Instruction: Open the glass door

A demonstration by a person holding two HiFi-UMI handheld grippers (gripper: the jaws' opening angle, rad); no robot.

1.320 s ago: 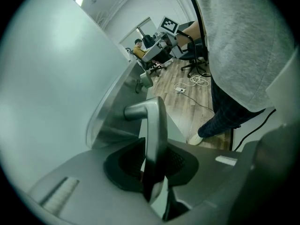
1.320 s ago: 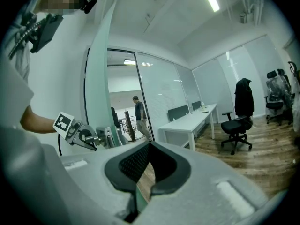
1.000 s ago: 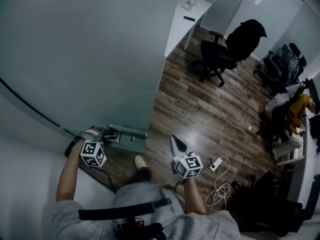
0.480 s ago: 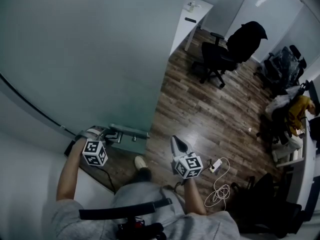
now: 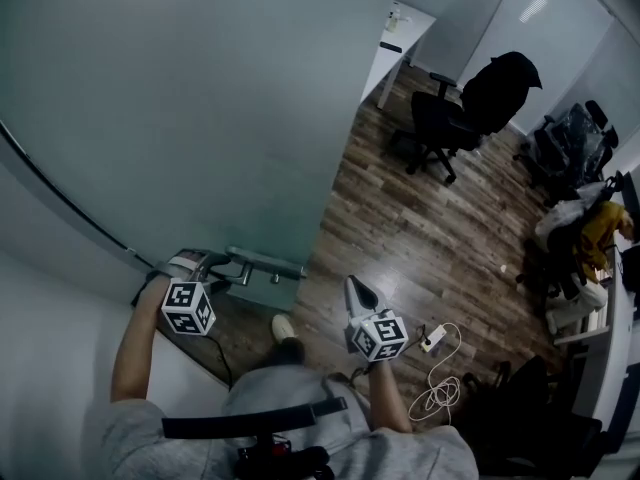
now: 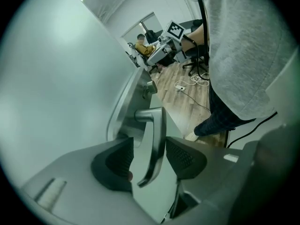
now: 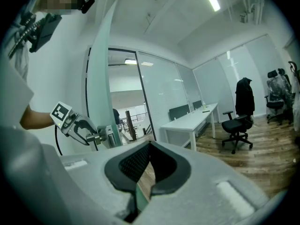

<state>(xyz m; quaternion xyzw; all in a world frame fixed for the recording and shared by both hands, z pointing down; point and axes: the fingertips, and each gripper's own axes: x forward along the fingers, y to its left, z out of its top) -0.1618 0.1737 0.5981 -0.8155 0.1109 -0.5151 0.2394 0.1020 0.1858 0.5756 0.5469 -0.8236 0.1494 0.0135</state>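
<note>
The frosted glass door point(image 5: 200, 118) fills the left of the head view and stands swung open. Its metal lever handle point(image 5: 265, 261) juts from the lock plate near the door's free edge. My left gripper point(image 5: 207, 264) is at that handle. In the left gripper view the lever point(image 6: 157, 125) lies between the jaws of the left gripper point(image 6: 150, 144), which have just been opening. A gap shows on the lever's left side. My right gripper point(image 5: 353, 286) hangs beside the door, shut and empty point(image 7: 150, 146).
Beyond the door lies wooden floor with a black office chair point(image 5: 450, 118) and a white desk point(image 5: 400, 43). A white cable and power strip point(image 5: 435, 343) lie near my right gripper. My shoe point(image 5: 282, 326) is below the handle. A person in yellow point(image 5: 598, 223) sits at far right.
The door's free edge and handle have shifted slightly right and down in the head view. Both grippers stay about where they were.
</note>
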